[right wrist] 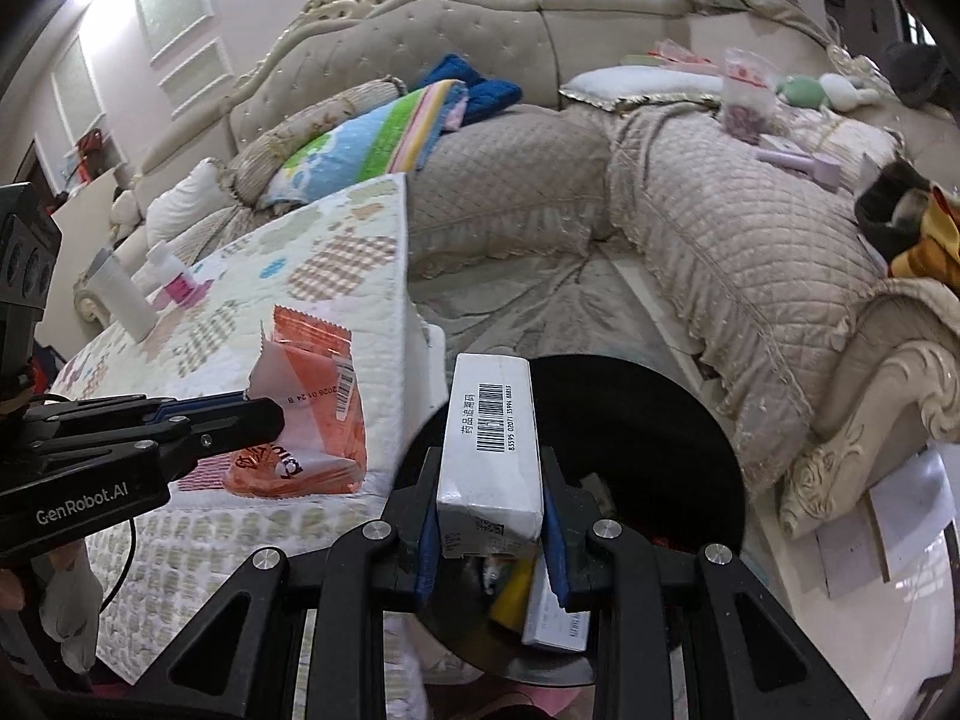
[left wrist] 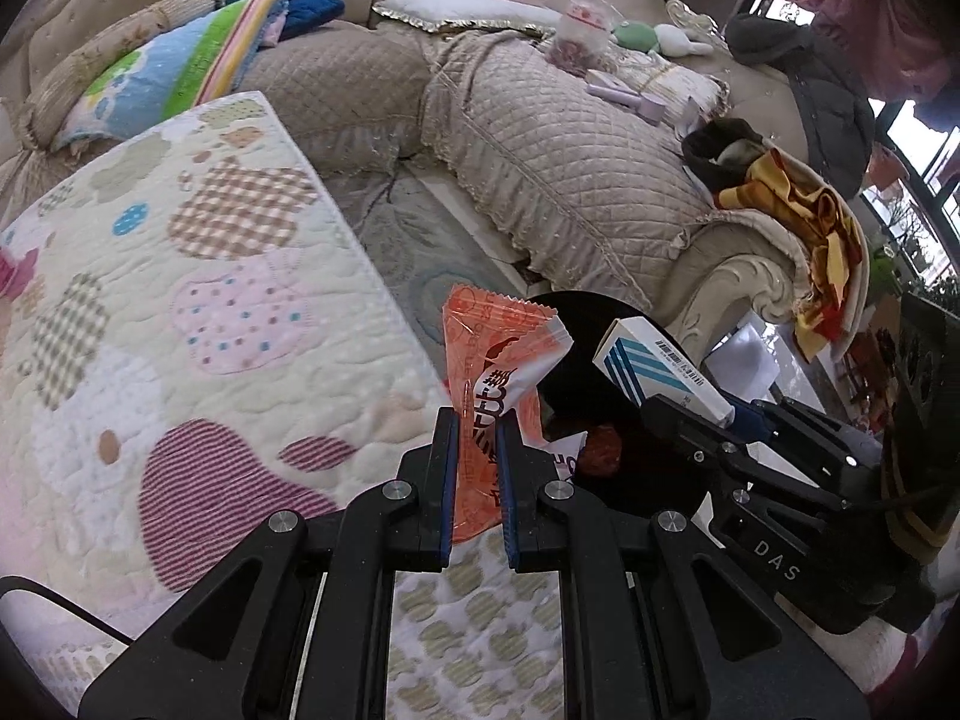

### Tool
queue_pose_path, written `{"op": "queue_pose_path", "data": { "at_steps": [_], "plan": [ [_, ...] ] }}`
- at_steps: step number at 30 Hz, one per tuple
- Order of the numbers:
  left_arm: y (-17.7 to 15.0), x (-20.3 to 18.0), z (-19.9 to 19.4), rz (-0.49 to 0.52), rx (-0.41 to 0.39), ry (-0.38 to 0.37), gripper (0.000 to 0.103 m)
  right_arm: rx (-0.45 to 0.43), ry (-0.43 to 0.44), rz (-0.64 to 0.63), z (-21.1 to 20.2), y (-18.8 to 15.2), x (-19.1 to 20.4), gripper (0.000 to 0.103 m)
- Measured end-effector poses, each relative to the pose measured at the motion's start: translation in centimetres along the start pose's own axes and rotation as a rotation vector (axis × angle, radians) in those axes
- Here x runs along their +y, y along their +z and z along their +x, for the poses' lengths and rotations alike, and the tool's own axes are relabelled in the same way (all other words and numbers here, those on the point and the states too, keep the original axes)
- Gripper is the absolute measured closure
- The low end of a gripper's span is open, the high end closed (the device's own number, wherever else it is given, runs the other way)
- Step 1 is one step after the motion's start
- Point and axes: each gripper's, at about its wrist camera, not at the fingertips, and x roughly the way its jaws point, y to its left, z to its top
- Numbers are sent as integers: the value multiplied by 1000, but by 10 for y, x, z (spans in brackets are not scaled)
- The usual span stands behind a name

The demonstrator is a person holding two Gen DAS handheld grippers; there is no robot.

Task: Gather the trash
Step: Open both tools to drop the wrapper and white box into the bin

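— Left gripper (left wrist: 477, 420): clamped tight on a crinkly orange-and-white plastic snack wrapper (left wrist: 498, 372), blue pads (left wrist: 447, 480) pinching its lower middle. Right gripper (right wrist: 489, 504): closed on a small white cardboard medicine box with a barcode and blue stripes (right wrist: 489, 438), pads on the two long side faces near the bottom end.

— And where, relative to the round black trash bin (right wrist: 690, 420)?

— Box held upright over the bin's mouth, at the near-left part of the rim. Wrapper held up beside the corner of the low table under a quilted cream cover with patchwork hearts (left wrist: 210, 300), next to the bin; in the right wrist view, over the table edge, not yet over the opening.

— Handling?

— Wrapper: likely almost weightless, limp, slick film; top flops and folds freely above the pads. Probably prone to clinging to the pads or drifting sideways on release, so better dropped from directly over the opening. Pinching a doubled fold looks safest.

— Box?

— Light, stiff but crushable; looks empty or nearly so, though impossible to tell. Flat sides give a sure hold; too hard a squeeze would dent the card. Should fall straight once freed.

— Anything already in the bin?

— Some packaging at the bottom, including another white box (right wrist: 555, 618) and something yellow.
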Motion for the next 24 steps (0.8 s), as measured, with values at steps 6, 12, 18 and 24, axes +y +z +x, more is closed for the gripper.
{"op": "queue_pose_path", "data": {
  "at_steps": [6,12,18,24],
  "plan": [
    [5,-14,18,19,27,-12,93,13,-24,38,4,-5,-21,76],
    [8,-23,31,37,40,-10,93,35,-41,67,13,-8,-37,76],
    [10,-25,39,52,51,-23,91,48,-49,93,22,-7,-48,76],
    [10,-24,37,57,41,-32,67,56,-64,125,29,-7,-54,75]
  ]
}}
